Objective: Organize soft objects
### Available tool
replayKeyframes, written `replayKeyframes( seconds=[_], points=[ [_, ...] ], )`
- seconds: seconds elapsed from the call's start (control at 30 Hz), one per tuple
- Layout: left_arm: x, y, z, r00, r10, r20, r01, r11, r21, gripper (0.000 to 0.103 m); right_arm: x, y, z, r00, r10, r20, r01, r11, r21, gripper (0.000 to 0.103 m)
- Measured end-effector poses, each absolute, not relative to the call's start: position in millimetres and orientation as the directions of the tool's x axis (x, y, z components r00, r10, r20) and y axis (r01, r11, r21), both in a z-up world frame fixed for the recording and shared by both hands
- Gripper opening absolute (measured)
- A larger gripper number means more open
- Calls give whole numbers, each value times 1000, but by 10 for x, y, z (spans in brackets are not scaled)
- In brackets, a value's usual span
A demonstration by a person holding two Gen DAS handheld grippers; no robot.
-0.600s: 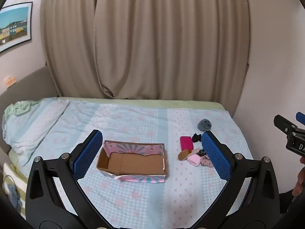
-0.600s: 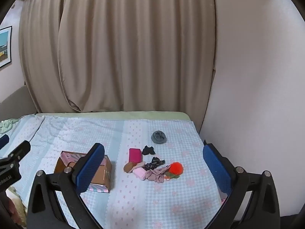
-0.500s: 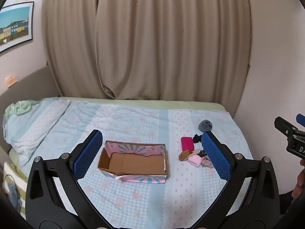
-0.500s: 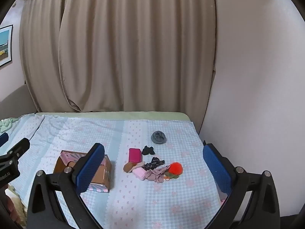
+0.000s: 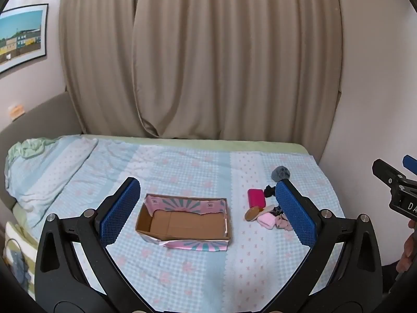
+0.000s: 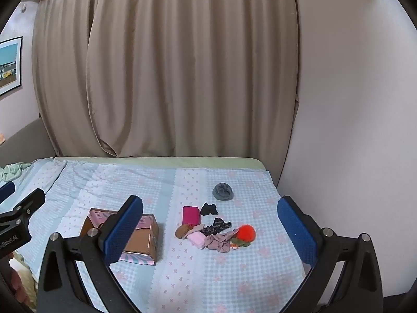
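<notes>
Both hand-held grippers spread wide, holding nothing, above the bed.

Left hand-held gripper and right hand-held gripper: ribbed blue pads. Beyond, on checked bedspread: shallow cardboard box, then fluffy orange pompom, pink pouch, grey knit ball, crumpled scraps.

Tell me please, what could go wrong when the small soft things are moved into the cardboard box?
1. The pile lies tangled: the pink fabric, dark patterned piece and orange pompom touch, so one grasp may drag neighbours along.
2. The cardboard box looks light with torn edges; a bump from the left tool could shift it on the soft bed.
3. The grey item sits apart, easily forgotten.
</notes>
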State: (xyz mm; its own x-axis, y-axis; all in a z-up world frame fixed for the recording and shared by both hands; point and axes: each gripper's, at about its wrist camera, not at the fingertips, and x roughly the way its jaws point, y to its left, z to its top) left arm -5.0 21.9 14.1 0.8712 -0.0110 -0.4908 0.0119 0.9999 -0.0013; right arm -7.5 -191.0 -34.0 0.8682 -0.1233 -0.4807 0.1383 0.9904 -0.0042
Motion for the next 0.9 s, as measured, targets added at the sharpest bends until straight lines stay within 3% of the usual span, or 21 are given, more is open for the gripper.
replayKeyframes(
  seconds=[0.9],
  points=[
    [-18,111,210,876,-14,-482,13,1000,-5,103,-78,-1897,-420,878,-112,-466,130,992,6,103]
  ],
)
